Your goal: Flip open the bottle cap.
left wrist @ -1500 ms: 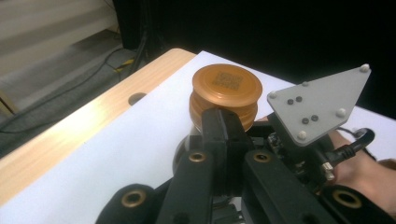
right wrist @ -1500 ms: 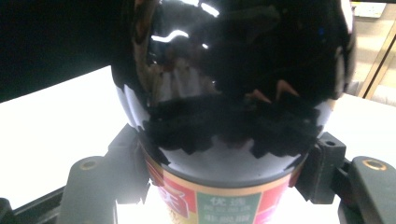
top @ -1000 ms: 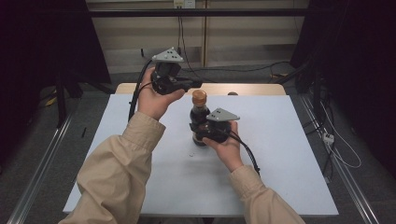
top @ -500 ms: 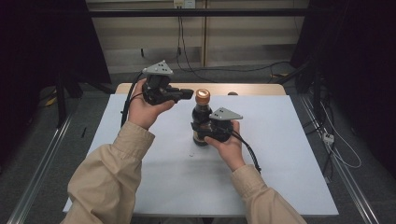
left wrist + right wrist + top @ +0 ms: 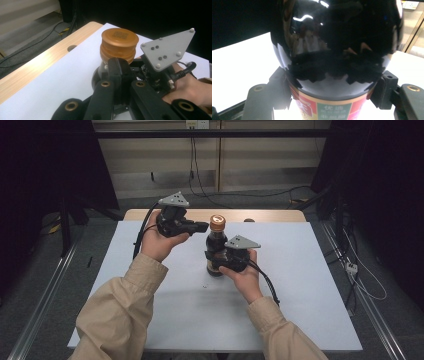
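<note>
Grippers are working together on the white table: we are clamping the dark glass bottle with its colourful printed label in our right gripper, whose jaws are pressing against the bottle's body on both sides, just above the label. The bottle is standing upright on the tabletop, directly ahead of that gripper. We are holding our left gripper level, its jaws fully closed with nothing between them, the tips pointing at the round copper-coloured screw cap and sitting just beside it. From the left gripper view, the cap is rising right beyond the closed jaws, with the right gripper's grey three-cornered plate next to it.
</note>
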A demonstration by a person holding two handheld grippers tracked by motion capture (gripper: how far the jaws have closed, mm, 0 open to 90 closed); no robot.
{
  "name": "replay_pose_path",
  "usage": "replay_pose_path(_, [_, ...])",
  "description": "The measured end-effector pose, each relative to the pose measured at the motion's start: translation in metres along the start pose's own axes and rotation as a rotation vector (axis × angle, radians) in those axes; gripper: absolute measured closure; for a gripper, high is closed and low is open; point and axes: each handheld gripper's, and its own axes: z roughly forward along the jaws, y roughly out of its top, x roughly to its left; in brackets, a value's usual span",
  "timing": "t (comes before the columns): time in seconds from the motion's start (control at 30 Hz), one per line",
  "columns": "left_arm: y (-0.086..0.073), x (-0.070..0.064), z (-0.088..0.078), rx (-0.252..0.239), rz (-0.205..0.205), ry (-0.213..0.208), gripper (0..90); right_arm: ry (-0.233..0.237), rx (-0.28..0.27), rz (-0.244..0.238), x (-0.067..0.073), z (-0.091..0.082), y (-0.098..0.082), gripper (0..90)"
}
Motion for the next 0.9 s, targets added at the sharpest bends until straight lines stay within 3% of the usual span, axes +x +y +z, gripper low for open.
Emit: replay_pose_path(0.9, [0.0033,-0.0010,0.0053,-0.018,-0.021,0.011,90.0,-0.001,-0.006,0.009,-0.0003,-0.0003,-0.0012,31.1])
